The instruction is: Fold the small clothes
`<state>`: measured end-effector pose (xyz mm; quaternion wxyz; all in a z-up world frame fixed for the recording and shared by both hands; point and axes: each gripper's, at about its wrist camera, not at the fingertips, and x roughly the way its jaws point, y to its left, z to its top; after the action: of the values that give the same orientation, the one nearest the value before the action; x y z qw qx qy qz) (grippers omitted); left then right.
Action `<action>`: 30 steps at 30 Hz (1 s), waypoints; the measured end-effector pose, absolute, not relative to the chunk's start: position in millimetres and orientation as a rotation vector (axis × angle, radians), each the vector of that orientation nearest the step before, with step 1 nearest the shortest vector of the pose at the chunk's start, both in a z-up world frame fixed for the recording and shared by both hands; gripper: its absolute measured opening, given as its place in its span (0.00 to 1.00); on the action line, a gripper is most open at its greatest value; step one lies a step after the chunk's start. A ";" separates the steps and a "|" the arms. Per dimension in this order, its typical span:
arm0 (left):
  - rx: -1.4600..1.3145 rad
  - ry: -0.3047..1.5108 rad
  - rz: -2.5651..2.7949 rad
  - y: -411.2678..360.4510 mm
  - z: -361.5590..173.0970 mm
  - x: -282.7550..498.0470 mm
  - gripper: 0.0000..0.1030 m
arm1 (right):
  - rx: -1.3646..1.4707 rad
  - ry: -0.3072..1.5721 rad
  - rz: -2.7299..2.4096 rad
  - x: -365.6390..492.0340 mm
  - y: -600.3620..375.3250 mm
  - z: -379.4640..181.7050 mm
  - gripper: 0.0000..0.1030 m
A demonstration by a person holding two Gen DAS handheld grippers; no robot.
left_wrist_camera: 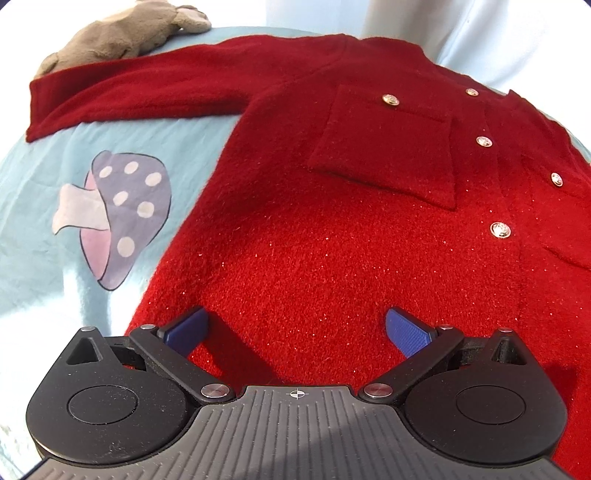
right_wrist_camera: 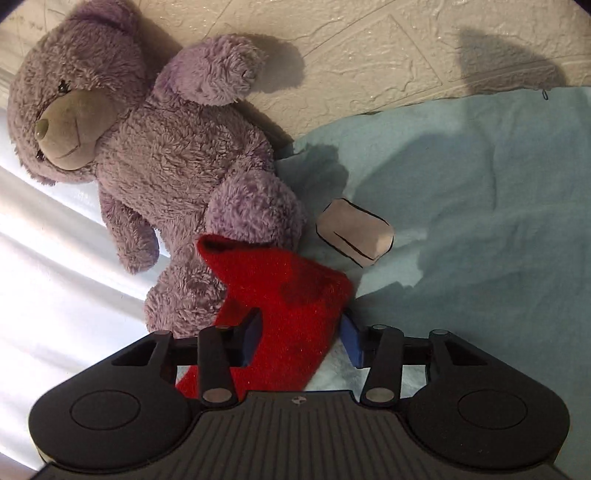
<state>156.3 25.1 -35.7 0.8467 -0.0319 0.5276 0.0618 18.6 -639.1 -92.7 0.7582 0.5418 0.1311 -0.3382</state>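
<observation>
A small red knit cardigan [left_wrist_camera: 314,229] with gold buttons and a chest pocket lies flat, front up, on a light blue sheet [left_wrist_camera: 33,206]. One sleeve [left_wrist_camera: 140,96] stretches out to the left. My left gripper [left_wrist_camera: 295,330] is open and empty, just above the cardigan's lower hem area. In the right wrist view the other red sleeve [right_wrist_camera: 280,295] runs between the fingers of my right gripper [right_wrist_camera: 301,338], its cuff lying by the plush bear's leg. The blue pads stand wide on either side of the sleeve and do not pinch it.
A purple plush bear [right_wrist_camera: 147,147] lies against the cream wall, touching the sleeve cuff. A grey plush toy [left_wrist_camera: 122,33] lies by the left sleeve's end. The sheet has a mushroom print [left_wrist_camera: 118,218]. White fabric [right_wrist_camera: 55,258] lies at the left.
</observation>
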 end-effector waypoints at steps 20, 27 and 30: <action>-0.069 1.138 0.127 26.3 -33.9 162.9 1.00 | 0.103 0.218 0.050 148.3 -298.8 70.0 0.11; -0.163 1.118 0.002 29.1 -17.4 173.1 1.00 | 0.247 0.557 0.182 156.5 -262.0 -1.5 0.39; -0.273 1.088 -0.110 20.7 -4.8 191.8 1.00 | 0.373 0.599 0.118 144.1 -295.2 -7.1 0.39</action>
<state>191.8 20.7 -4.8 0.8455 -0.1295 0.5155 -0.0522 144.1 -295.2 -7.1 0.9366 0.1826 0.2933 0.0577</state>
